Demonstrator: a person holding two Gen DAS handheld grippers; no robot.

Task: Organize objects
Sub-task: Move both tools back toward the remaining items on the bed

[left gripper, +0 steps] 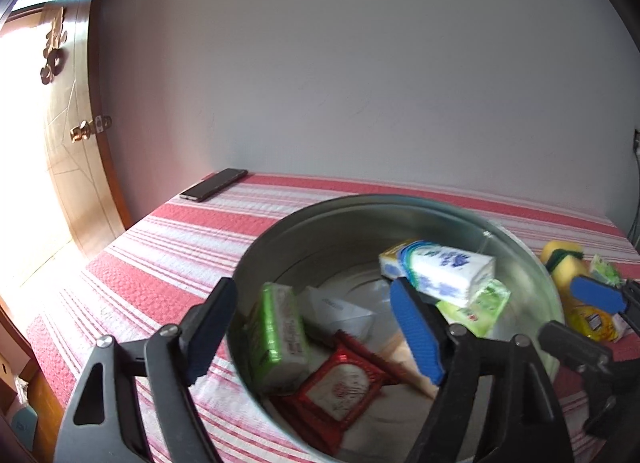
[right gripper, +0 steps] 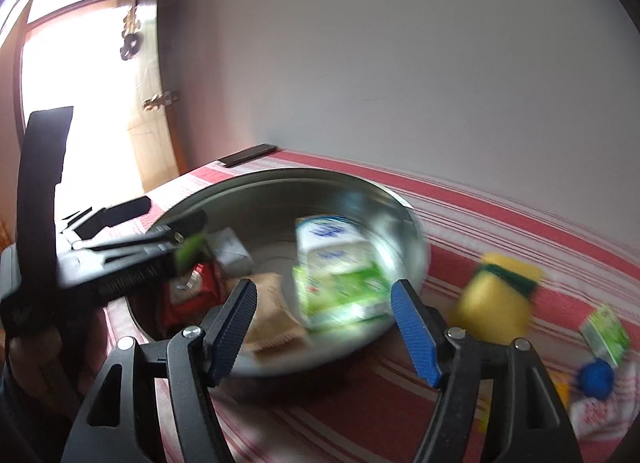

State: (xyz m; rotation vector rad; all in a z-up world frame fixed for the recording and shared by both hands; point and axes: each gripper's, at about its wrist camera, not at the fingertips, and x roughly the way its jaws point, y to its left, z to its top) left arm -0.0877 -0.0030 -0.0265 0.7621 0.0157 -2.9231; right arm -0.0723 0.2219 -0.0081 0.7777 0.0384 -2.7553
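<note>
A metal bowl (left gripper: 360, 199) (right gripper: 280, 173) stands on the striped cloth. It holds a green packet (left gripper: 278, 337), a red packet (left gripper: 340, 383) (right gripper: 188, 287), a white box (left gripper: 340, 311), a beige packet (right gripper: 268, 311), a blurred white-and-blue tissue pack (left gripper: 444, 269) (right gripper: 332, 243) and a green-and-white pack (left gripper: 476, 307) (right gripper: 344, 295). My left gripper (left gripper: 314, 335) is open across the bowl's near rim, one finger outside and one inside, gripping nothing. My right gripper (right gripper: 324, 329) is open at the near rim with nothing between its pads; one of its pads (left gripper: 596, 297) shows right of the bowl.
Right of the bowl lie a yellow sponge (right gripper: 500, 291) (left gripper: 564, 263), a small green pack (right gripper: 604, 331), a blue round thing (right gripper: 596, 379) and a yellow packet (left gripper: 588, 319). A dark phone (left gripper: 214, 185) (right gripper: 248, 155) lies at the far left corner. A wall stands behind and a wooden door (left gripper: 76, 167) to the left.
</note>
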